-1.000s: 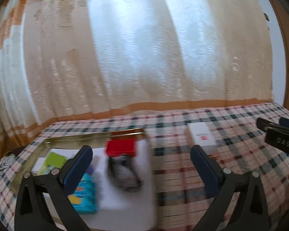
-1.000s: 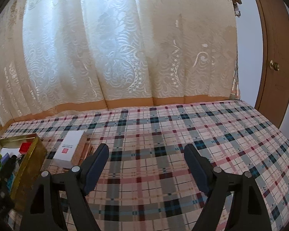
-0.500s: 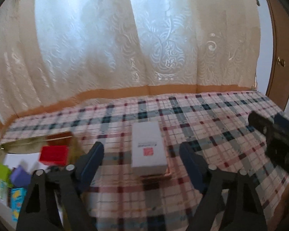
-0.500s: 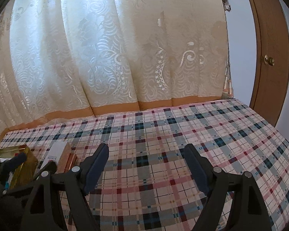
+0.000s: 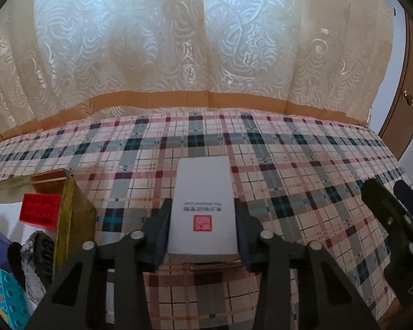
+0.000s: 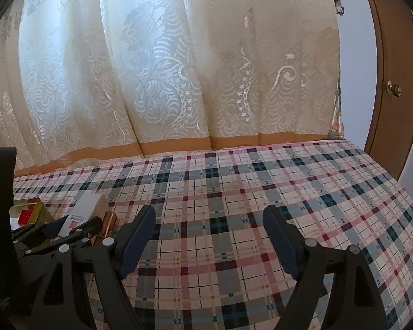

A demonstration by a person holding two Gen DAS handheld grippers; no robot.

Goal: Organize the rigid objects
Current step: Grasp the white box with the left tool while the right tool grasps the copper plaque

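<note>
A white box with a red stamp [image 5: 202,206] lies on the plaid cloth between the fingers of my left gripper [image 5: 202,214]. The pads press both of its long sides. It also shows in the right wrist view [image 6: 81,214], with the left gripper around it. A gold tin [image 5: 74,214] at the left holds a red block [image 5: 40,211], a purple block, a teal block and a grey-black object. My right gripper [image 6: 209,225] is open and empty over bare cloth; it shows at the right edge of the left wrist view [image 5: 391,220].
The plaid-covered table [image 6: 261,192] backs onto a cream lace curtain [image 6: 179,68]. A wooden door with a knob [image 6: 393,88] stands at the right. The gold tin [image 6: 37,211] sits left of the white box.
My left gripper swung right from the gold tin to the white box and closed on its sides. My right gripper stayed open and shifted slightly.
</note>
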